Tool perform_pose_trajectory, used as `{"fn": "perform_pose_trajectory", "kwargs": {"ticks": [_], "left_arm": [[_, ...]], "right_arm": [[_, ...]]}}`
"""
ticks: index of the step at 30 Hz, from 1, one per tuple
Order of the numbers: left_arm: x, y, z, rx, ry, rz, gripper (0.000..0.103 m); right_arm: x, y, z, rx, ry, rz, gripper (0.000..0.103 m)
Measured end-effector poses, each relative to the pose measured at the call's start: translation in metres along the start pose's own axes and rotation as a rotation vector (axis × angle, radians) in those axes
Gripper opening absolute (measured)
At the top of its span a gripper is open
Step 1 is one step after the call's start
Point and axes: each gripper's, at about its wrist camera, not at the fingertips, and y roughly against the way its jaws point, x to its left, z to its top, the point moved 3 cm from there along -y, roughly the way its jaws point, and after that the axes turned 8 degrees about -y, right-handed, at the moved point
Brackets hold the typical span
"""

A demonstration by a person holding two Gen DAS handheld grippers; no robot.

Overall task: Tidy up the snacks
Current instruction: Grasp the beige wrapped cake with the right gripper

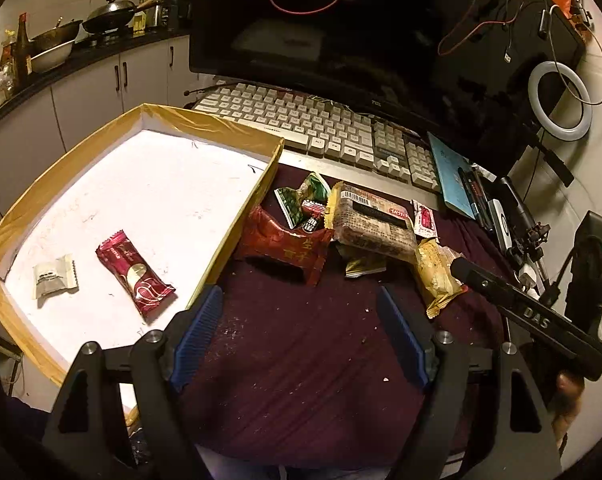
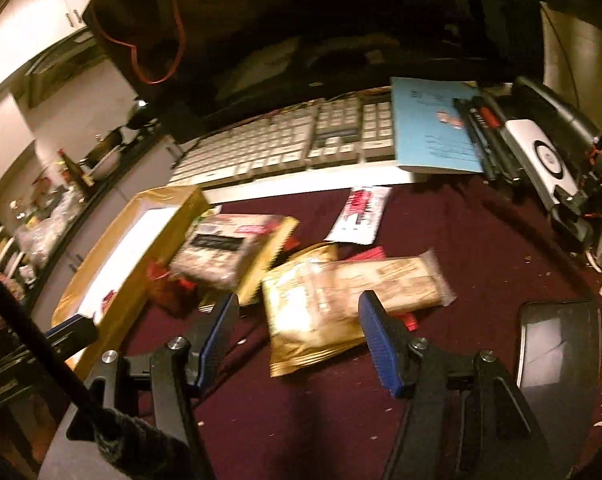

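With both the left gripper (image 1: 301,332) and right gripper (image 2: 299,340) spread empty, the light, crinkly gold packet (image 2: 313,316) is probably best pinched across its soft middle.

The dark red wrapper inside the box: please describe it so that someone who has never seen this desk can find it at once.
Left of the keyboard lies a shallow box with gold walls and a white floor. Only two snacks lie in it, side by side near its front corner. The dark red wrapper is the longer one, glossy with a pale emblem, to the right of the small white packet.
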Motion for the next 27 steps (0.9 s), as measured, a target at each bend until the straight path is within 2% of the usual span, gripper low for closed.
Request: {"fn": "perform_pose_trajectory", "kwargs": {"ticks": [5,9,15,16,20,23,27], "left_arm": [[0.001,0.0,-0.001,-0.003,0.006,-0.008,0.08],[0.001,0.0,-0.002,-0.002,0.011,-0.025,0.08],[-0.002,0.001,-0.004,-0.001,0.004,-0.039,0.08],[-0.001,0.001,-0.004,-0.003,0.004,-0.038,0.08],[0.001,0.002,-0.003,-0.007,0.017,-0.039,0.08],[0.002,0.003,-0.004,-0.009,0.016,-0.042,0.08],[0.003,0.0,-0.005,-0.004,0.016,-0.038,0.08]], "right_arm": [[-0.016,0.008,0.0,0.0,-0.107,0.001,0.062],[-0.025,0.004,-0.002,0.041,-0.17,-0.003,0.062],[-0.042,-0.014,0.019,0.088,-0.308,-0.003,0.063],[-0.044,-0.018,0.023,0.094,-0.324,-0.024,0.063],[-0.046,-0.033,0.033,0.137,-0.355,-0.085,0.065],[-0.039,-0.027,0.034,0.141,-0.338,-0.081,0.065],[-0.035,-0.01,0.042,0.101,-0.283,-0.054,0.065]]}}
